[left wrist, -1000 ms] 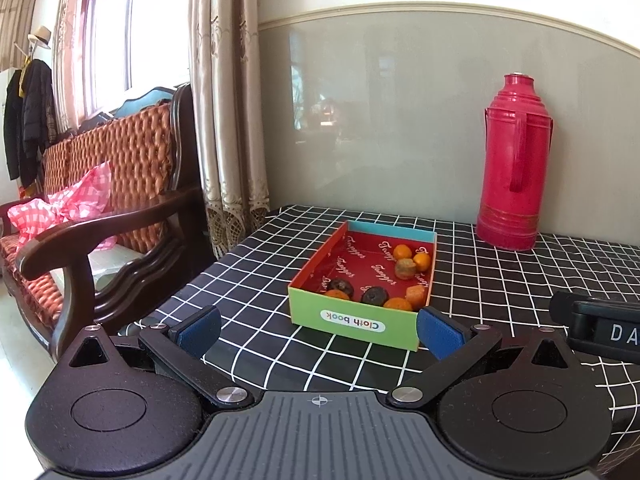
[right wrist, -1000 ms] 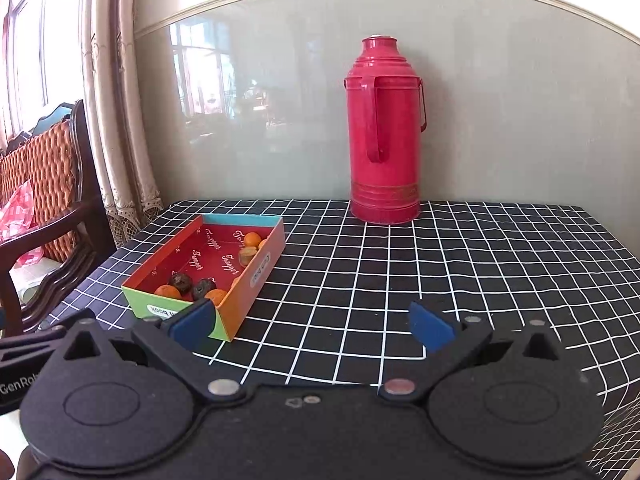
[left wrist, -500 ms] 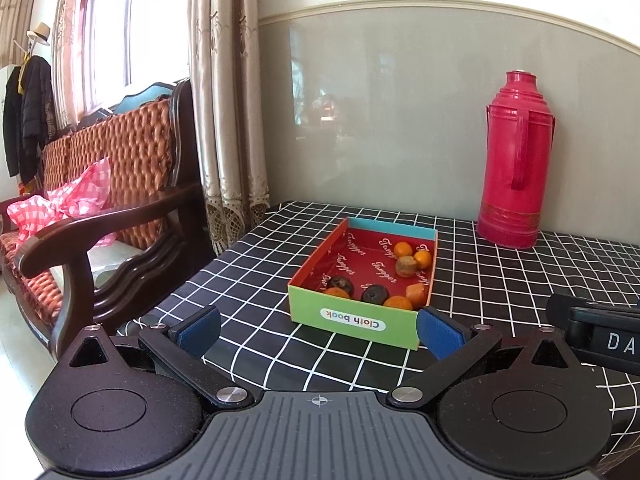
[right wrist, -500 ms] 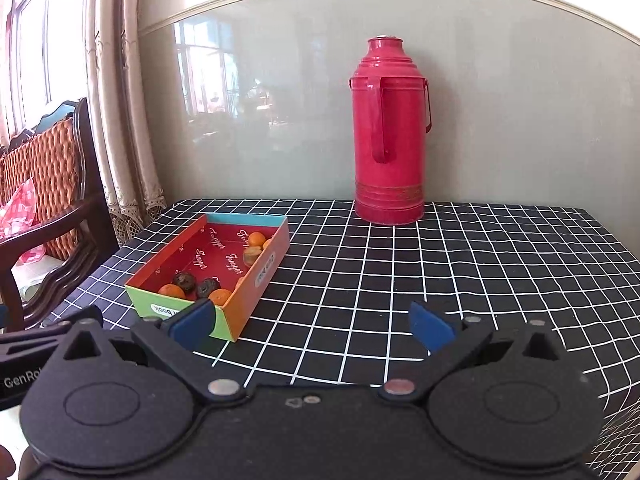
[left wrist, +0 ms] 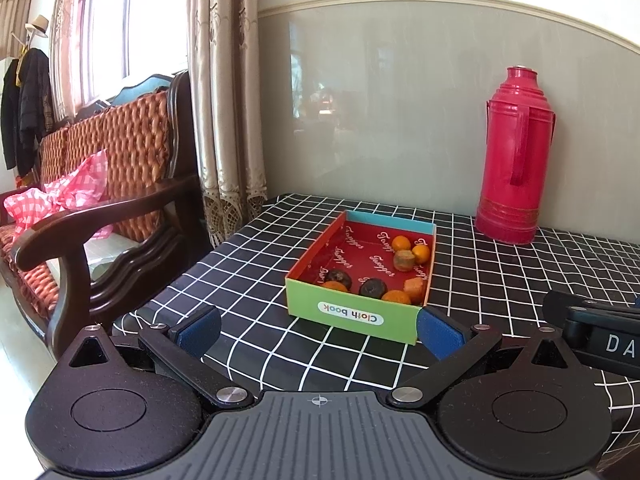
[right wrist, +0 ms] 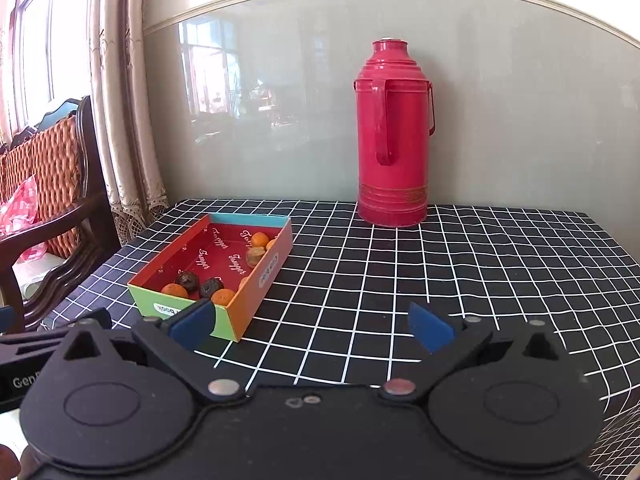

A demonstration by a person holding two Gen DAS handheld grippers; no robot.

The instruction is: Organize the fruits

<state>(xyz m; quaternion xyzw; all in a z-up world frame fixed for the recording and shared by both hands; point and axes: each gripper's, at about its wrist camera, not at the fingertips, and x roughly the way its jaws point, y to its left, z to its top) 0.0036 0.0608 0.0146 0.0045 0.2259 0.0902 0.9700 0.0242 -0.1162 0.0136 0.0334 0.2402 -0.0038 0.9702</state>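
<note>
Both grippers, L (left wrist: 318, 330) & R (right wrist: 312, 322), have backed off a little since 1 s ago; fingers spread wide, holding nothing. Box (left wrist: 352, 314) sits just ahead of L fingertips, left of R's. Fruits (left wrist: 404, 258) all inside it: fits sorted or pre-sort. Flask (right wrist: 394, 136) far beyond.

The surface (left wrist: 256, 280) is covered by a black cloth with a white grid, and its far edge meets a pale grey-green wall. On it lie two things. A shallow open box (left wrist: 352, 314), green on the near end, orange on one long side and red inside, sits toward the left half, its long sides running away from the cameras. A tall red flask (right wrist: 394, 136) with a side handle stands upright at the back, just beside the wall, well apart from the box. The right half of the cloth is bare grid.
</note>
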